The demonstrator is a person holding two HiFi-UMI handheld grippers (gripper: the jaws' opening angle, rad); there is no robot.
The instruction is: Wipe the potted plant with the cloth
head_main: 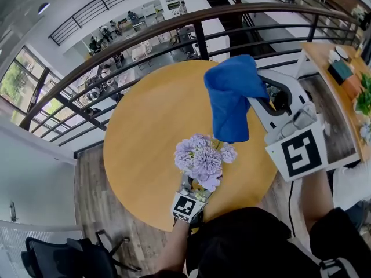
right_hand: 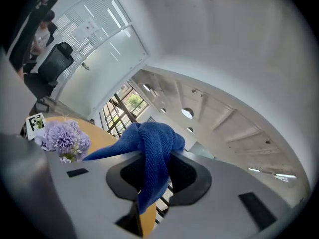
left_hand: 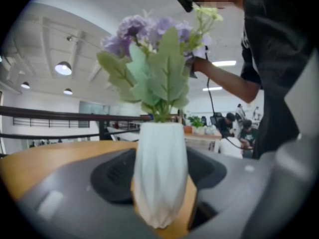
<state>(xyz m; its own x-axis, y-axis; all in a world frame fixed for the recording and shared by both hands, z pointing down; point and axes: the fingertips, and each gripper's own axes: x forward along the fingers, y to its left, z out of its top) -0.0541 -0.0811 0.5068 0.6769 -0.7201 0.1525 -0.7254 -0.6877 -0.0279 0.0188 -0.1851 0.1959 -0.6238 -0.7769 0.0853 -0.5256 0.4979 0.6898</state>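
Note:
The potted plant (head_main: 201, 160), purple flowers and green leaves in a white faceted vase (left_hand: 160, 173), stands near the front edge of the round wooden table (head_main: 145, 149). My left gripper (head_main: 193, 191) reaches in from the near side, and its jaws are shut against the vase's two sides. Held up above the table to the right of the flowers, my right gripper (head_main: 256, 99) is shut on the blue cloth (head_main: 231, 94). The cloth (right_hand: 155, 151) drapes over and down between the jaws, its lower end hanging just above the blooms (right_hand: 62, 138).
A dark metal railing (head_main: 145, 42) curves round the table's far side, with a lower floor beyond it. A wooden desk (head_main: 327, 54) with small items and a plant stands at the right. A black office chair (head_main: 58, 258) sits on the floor at lower left.

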